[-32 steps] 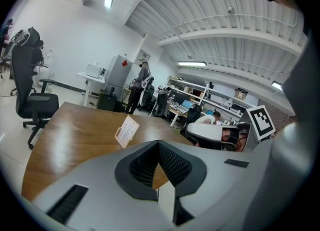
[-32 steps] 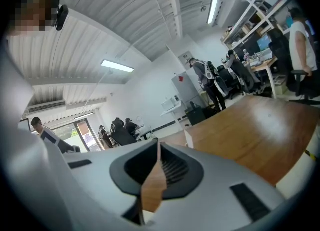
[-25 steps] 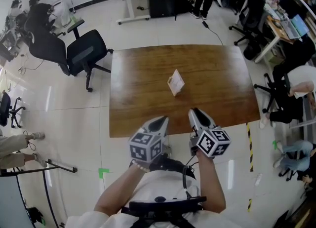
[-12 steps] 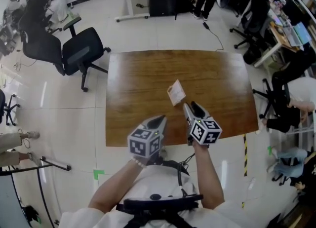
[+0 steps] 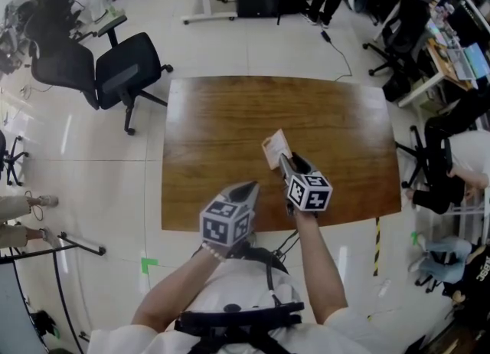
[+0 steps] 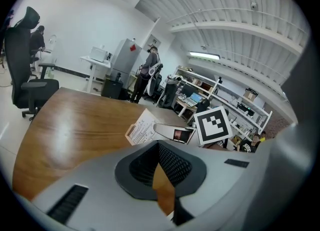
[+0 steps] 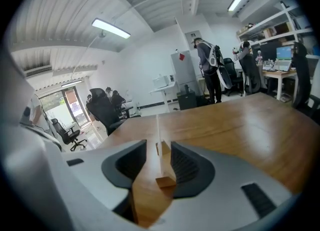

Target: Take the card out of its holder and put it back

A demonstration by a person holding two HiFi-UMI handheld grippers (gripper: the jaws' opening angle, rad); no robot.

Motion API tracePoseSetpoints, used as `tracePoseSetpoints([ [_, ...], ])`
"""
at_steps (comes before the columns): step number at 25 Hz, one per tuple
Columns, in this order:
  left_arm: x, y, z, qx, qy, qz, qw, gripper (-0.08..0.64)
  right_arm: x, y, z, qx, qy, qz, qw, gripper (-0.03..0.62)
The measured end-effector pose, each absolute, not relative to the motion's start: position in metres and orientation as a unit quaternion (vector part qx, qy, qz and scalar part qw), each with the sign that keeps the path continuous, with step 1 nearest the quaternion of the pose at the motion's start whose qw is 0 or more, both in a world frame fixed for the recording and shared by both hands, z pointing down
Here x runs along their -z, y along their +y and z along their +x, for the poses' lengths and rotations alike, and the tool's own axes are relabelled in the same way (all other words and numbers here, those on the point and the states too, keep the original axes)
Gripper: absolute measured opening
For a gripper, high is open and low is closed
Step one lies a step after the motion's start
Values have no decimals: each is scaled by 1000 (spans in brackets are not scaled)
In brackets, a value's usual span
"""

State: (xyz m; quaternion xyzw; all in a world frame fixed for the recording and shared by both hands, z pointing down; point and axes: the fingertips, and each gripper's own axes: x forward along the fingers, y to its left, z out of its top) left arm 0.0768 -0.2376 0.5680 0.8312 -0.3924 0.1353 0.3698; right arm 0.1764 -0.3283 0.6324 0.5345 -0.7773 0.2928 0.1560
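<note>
Right gripper view: right gripper [image 7: 159, 150] jaws wide, straddling card [image 7: 158, 130], pads clear. Card upright in holder [image 7: 165, 180] on table [image 7: 240, 125]. Left gripper [image 6: 159, 147] closed, empty. Judging: 2 steps left, removal and reinsertion.

The wooden table [image 5: 230, 130] is viewed from high above, steeply downward, in the head view, at mid-frame. The left gripper view is taken low across the tabletop, well back from the card [image 6: 142, 128]. The right gripper view is set close, with the card edge-on at lower centre. Table and card are shared by all three views.
</note>
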Motion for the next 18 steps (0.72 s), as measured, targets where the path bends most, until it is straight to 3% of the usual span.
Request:
tracePoseSetpoints([
  [7, -575, -244, 77, -138, -395, 826, 377, -5, -645, -338, 173, -288, -781, 527, 172, 129],
  [12, -577, -245, 74, -137, -398, 823, 380, -5, -645, -341, 170, -273, -783, 528, 182, 48],
  [18, -578, -242, 70, -135, -404, 819, 384, -5, -638, -343, 167, -253, -790, 530, 175, 28],
])
